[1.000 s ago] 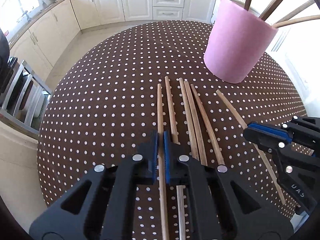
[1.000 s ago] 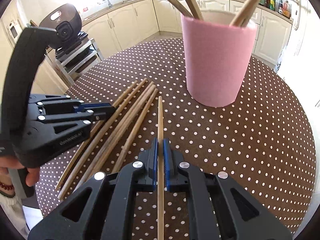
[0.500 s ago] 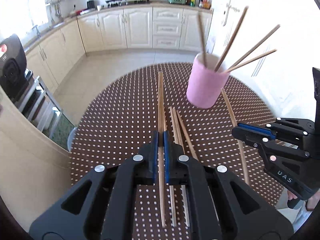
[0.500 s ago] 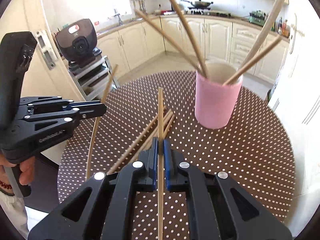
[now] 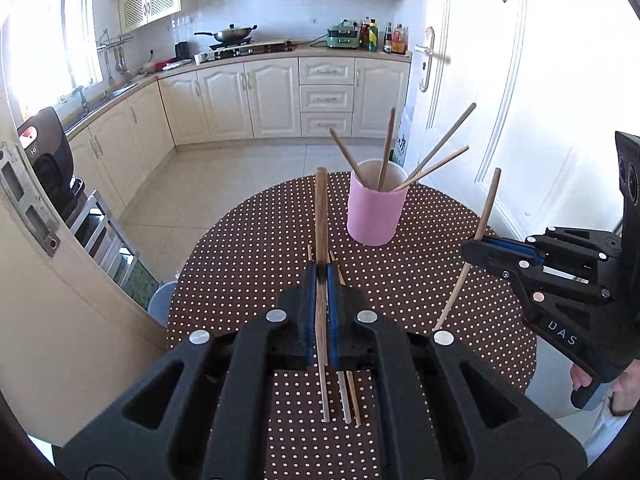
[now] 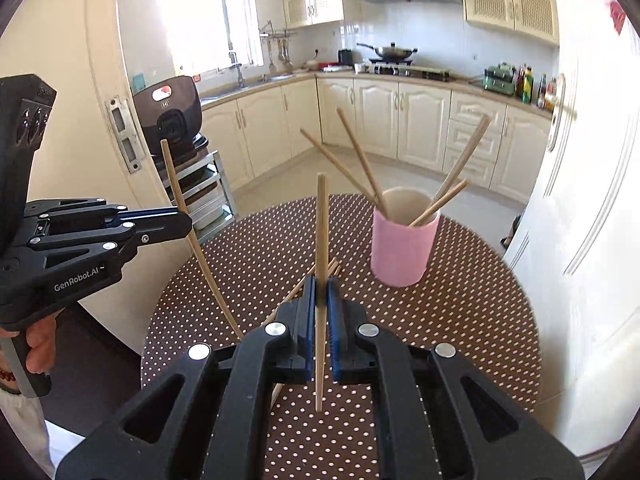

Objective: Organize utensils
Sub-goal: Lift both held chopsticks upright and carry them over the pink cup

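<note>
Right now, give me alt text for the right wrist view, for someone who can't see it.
The right gripper is shut on a wooden chopstick, held above a brown polka-dot table. At left, the left gripper grips another chopstick. A pink cup holding four chopsticks stands behind; more lie on the table.

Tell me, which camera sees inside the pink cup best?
The right wrist view. It looks down on the pink cup, showing its pale inner wall and four chopsticks leaning inside. The left wrist view shows the cup farther off, with less of its open top.
</note>
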### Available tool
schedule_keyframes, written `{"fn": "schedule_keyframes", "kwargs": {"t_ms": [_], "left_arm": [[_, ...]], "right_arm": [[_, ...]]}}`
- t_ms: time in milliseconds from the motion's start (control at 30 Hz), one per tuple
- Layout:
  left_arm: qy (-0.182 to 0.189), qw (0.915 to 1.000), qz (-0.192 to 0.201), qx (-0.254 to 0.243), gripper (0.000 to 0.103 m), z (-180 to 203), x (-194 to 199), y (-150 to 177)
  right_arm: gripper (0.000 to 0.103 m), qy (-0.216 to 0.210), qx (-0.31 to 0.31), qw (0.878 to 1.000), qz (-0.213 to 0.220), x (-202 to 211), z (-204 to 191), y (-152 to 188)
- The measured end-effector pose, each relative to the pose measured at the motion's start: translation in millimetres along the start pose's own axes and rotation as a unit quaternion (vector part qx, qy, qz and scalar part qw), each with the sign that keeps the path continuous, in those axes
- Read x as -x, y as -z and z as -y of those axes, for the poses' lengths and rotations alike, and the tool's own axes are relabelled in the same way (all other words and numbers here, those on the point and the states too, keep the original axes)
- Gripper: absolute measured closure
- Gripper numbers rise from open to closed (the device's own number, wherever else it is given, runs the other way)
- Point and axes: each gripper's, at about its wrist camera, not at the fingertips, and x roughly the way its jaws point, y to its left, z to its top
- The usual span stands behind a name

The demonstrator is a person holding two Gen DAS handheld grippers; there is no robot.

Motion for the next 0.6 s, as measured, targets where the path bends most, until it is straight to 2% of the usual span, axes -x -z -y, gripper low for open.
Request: {"fn": "schedule_keyframes", "kwargs": {"t_ms": [300,600], "left_arm": [[0.02,0.9987,0.046,0.005,0.098,5,13,-14],[0.051,0.993,0.103,0.028,0.098,16,8,-49]], "right_arm": [[0.098,0.022,-0.011,0.998,0.064,32,22,-16],[0.098,0.046,-0.034,0.991,0.117,46,58,-37]]}}
